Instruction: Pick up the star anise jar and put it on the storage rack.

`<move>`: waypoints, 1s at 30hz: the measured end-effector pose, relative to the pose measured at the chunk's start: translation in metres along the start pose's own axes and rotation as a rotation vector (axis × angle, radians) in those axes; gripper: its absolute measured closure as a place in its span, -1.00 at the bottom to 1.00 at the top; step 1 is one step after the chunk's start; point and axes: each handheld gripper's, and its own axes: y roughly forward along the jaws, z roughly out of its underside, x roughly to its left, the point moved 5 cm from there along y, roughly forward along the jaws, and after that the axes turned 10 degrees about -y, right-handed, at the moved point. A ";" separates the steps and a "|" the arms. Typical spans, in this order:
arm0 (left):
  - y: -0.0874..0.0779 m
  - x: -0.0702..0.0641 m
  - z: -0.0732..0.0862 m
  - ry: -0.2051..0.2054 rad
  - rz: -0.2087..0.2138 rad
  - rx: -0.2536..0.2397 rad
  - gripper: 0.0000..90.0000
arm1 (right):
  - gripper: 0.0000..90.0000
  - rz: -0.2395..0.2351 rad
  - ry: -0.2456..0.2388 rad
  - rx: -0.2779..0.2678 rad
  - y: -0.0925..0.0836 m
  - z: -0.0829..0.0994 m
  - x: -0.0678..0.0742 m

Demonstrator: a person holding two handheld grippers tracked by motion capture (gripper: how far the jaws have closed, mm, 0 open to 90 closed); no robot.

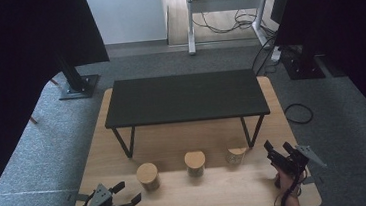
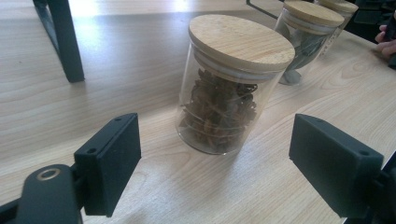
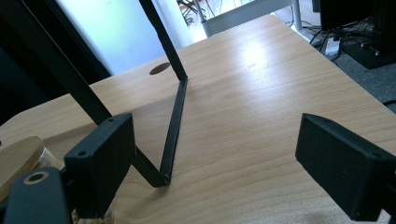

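Three glass jars with wooden lids stand in a row near the front of the wooden table [image 1: 258, 186]: left jar [image 1: 148, 176], middle jar [image 1: 195, 163], right jar [image 1: 236, 156]. My left gripper [image 1: 127, 192] sits at the front left corner, open and aimed at the left jar. In the left gripper view that jar [image 2: 224, 93] holds brown dried pieces and stands just ahead of the wide-open gripper [image 2: 219, 163], not touching either jaw. My right gripper [image 1: 277, 147] is open beside the right jar. In its own view the right gripper [image 3: 219, 168] has nothing between its jaws, and a jar lid [image 3: 18, 158] shows at lower left.
A low black shelf [image 1: 185, 97] on thin metal legs stands on the table behind the jars; one leg [image 3: 173, 121] is close ahead of the right gripper. A cable hole [image 3: 159, 68] lies farther back. A person's hand [image 2: 385, 39] shows beyond the jars. Grey carpet surrounds the table.
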 end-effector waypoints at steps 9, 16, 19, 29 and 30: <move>0.012 -0.008 -0.003 0.042 -0.002 0.015 -0.64 | -0.72 0.001 -0.004 0.002 0.000 0.000 0.000; 0.024 -0.014 -0.003 0.067 -0.012 0.029 -0.65 | -0.72 -0.001 -0.007 0.009 0.001 0.000 0.000; 0.028 -0.014 -0.004 0.062 -0.007 0.027 -0.65 | -0.73 -0.001 -0.008 0.009 0.001 0.000 0.001; 0.040 -0.016 -0.008 0.065 0.001 0.037 -0.62 | -0.73 0.000 -0.016 0.013 0.001 0.000 0.002; 0.041 -0.017 -0.009 0.066 0.002 0.038 -0.62 | -0.73 0.000 -0.015 0.013 0.001 0.000 0.002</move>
